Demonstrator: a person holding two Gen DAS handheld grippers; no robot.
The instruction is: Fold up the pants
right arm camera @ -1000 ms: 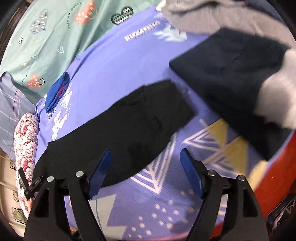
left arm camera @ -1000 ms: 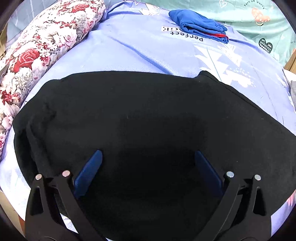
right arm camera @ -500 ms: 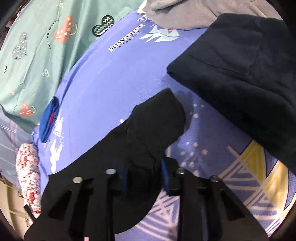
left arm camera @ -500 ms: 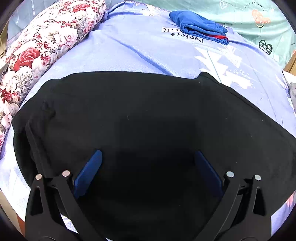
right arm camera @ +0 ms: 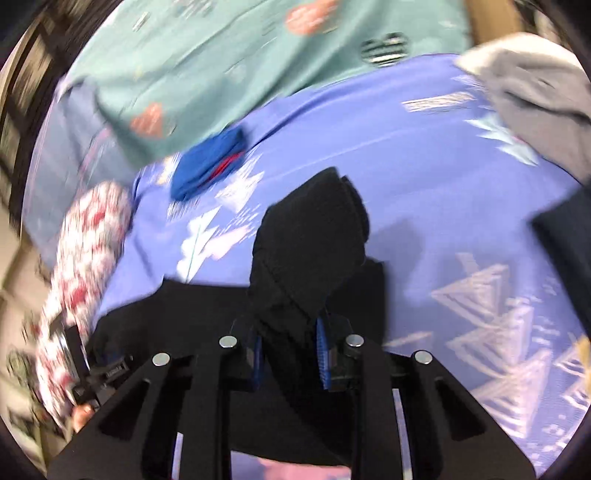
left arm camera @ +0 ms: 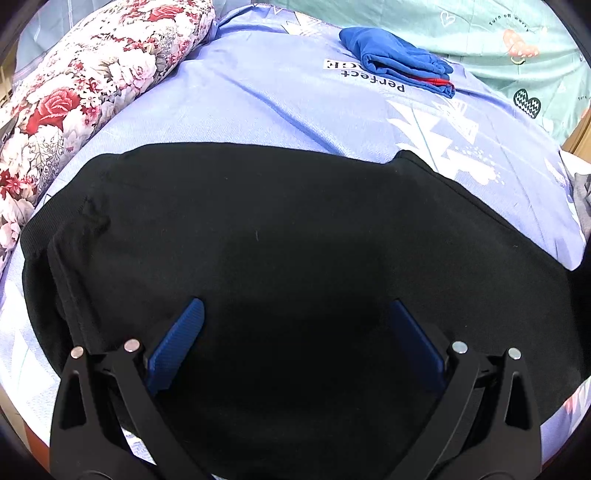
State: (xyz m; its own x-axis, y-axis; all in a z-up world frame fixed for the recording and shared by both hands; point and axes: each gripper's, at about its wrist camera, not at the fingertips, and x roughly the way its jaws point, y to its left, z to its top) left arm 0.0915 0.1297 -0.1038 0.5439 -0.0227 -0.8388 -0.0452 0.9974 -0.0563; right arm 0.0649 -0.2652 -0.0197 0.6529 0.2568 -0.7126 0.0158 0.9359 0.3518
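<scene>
The black pants [left arm camera: 280, 236] lie spread on the purple bedsheet [left arm camera: 280, 107], waistband end at the left. My left gripper [left arm camera: 295, 317] is open and hovers low over the waist part, blue pads wide apart. In the blurred right wrist view my right gripper [right arm camera: 290, 343] is shut on the leg end of the pants [right arm camera: 314, 229] and holds it lifted above the sheet [right arm camera: 424, 177], with the cuff sticking up past the fingers. The rest of the pants [right arm camera: 192, 325] lies flat below.
A floral pillow [left arm camera: 85, 85] lies along the left. A folded blue garment [left arm camera: 399, 62] sits at the back, by a teal blanket [left arm camera: 480, 33]. A grey garment [right arm camera: 532, 103] and a dark folded one [right arm camera: 565, 236] lie at the right.
My right gripper closed on the leg end of the pants and lifted it up, swinging back toward the waist. The left gripper stayed open and nearly still.
</scene>
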